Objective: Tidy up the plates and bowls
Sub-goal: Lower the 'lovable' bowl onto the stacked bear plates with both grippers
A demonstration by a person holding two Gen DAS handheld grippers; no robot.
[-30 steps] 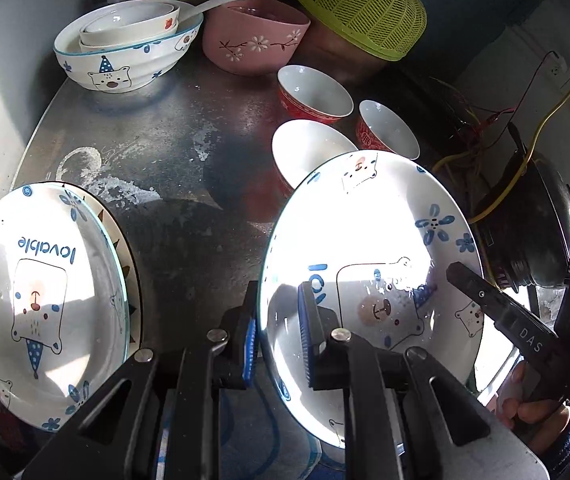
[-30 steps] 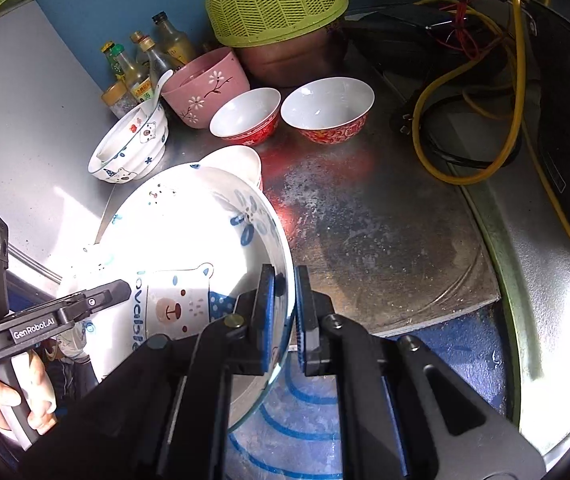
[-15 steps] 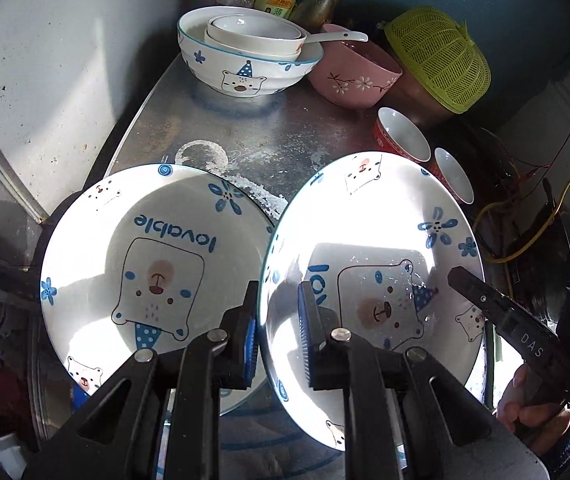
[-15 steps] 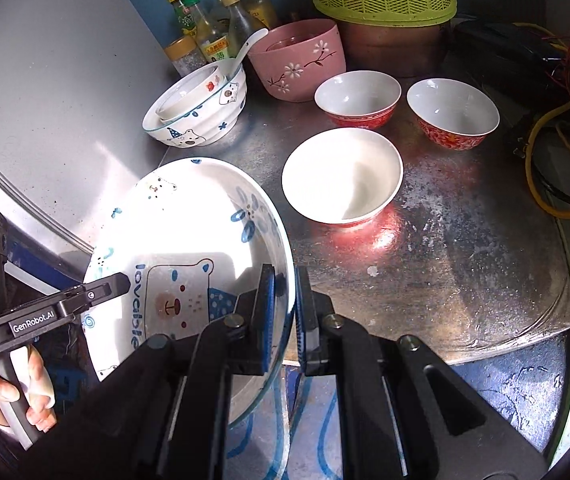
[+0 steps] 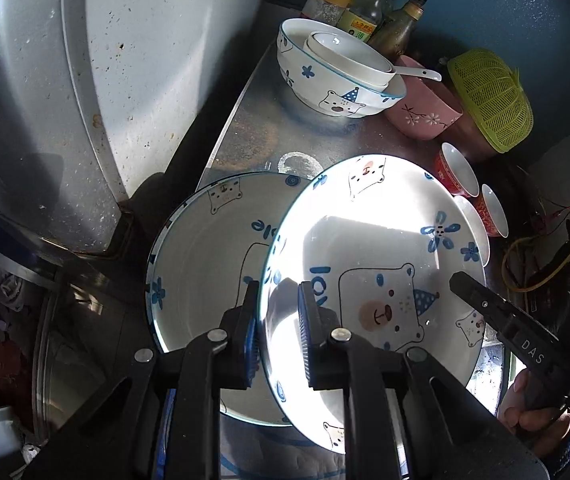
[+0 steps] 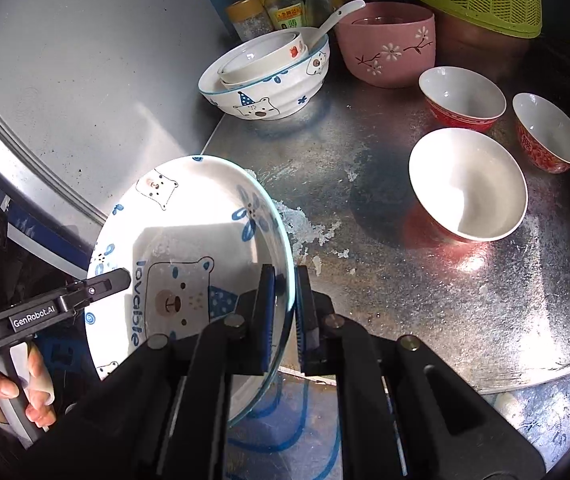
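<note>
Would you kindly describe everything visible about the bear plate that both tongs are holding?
The bear plate is a glossy white, ceramic-looking deep plate with a thin blue rim, printed with a party-hat bear, the word "lovable", blue flowers and small bear faces. It is tilted, lifted off the metal counter, partly overlapping a matching plate below. The left tongs and right tongs each clamp its rim on opposite sides. Sunlight glares on it.
</note>
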